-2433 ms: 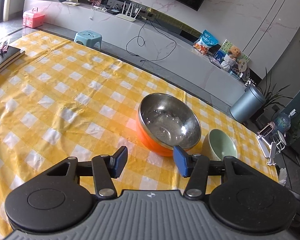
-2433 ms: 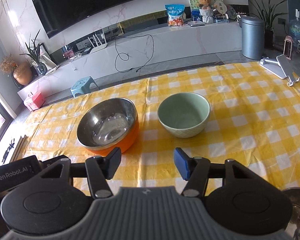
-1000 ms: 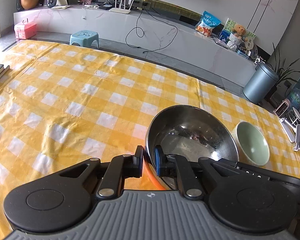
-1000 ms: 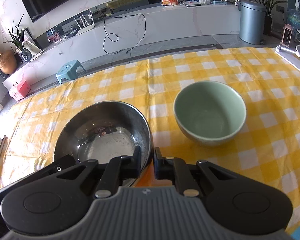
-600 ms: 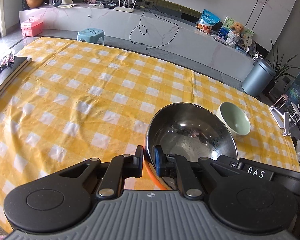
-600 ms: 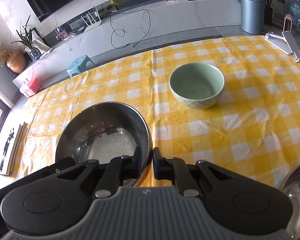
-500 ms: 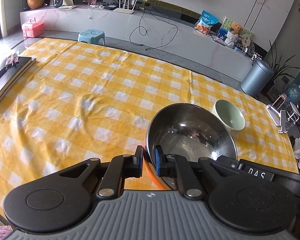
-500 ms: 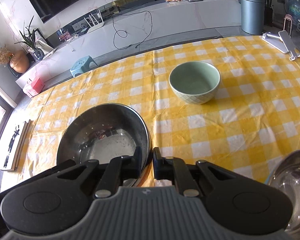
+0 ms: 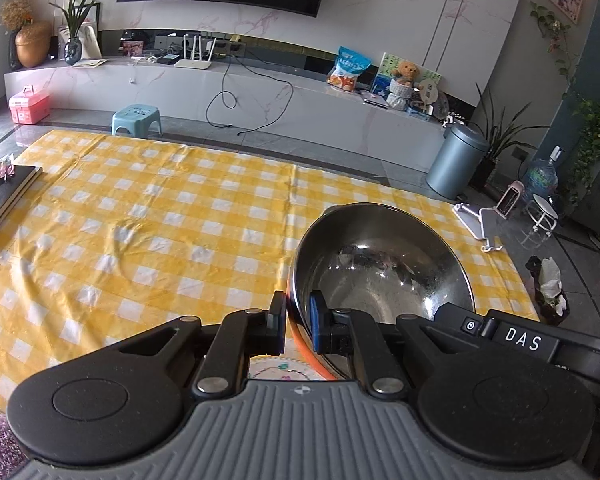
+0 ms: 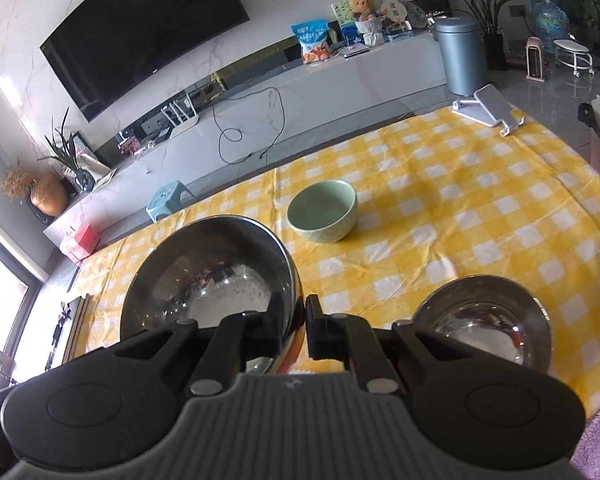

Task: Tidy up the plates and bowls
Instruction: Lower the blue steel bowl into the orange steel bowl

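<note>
Big round steel-lined bowl (image 10: 208, 276) with orange outer wall, empty, raised off the yellow-checked tablecloth (image 9: 148, 216); left gripper (image 9: 298, 322) and right gripper (image 10: 294, 330) each clenched on its rim. Mid-table a glazed green ceramic bowl (image 10: 323, 211), empty. By the near right edge, one smaller shiny steel bowl (image 10: 485, 322), empty: three bowls.

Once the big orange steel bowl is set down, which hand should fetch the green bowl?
Probably right. Both grippers clamp the orange steel bowl, but the green bowl sits toward the right gripper side.
</note>
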Tool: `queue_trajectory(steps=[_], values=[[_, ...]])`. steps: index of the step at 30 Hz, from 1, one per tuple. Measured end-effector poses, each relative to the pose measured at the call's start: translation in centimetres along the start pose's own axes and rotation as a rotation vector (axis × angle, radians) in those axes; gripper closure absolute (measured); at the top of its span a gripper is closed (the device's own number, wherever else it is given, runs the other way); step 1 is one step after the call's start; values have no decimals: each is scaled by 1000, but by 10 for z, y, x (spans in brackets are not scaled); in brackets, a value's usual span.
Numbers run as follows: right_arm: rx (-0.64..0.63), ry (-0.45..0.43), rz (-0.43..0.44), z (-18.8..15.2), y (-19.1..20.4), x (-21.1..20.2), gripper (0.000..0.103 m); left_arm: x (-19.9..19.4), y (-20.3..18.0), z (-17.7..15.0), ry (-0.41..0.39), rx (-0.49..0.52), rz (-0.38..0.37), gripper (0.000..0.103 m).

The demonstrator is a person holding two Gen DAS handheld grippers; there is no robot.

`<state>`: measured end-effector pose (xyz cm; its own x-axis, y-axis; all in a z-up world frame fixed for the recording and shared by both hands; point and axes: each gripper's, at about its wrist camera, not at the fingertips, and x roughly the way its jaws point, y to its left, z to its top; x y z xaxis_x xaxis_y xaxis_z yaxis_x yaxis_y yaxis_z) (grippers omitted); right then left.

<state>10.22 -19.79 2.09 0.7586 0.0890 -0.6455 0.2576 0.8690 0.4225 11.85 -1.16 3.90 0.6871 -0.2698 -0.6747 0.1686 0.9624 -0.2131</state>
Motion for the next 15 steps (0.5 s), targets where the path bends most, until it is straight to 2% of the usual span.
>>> queue_trajectory(steps=[6,15], values=[[36,-68,-28,2,-32,-37,95,-12,-36,-12,-7,66,-50,90],[63,-116,-77,3,-73,-66,96,-12,-75,-27,21,123,-103,89]])
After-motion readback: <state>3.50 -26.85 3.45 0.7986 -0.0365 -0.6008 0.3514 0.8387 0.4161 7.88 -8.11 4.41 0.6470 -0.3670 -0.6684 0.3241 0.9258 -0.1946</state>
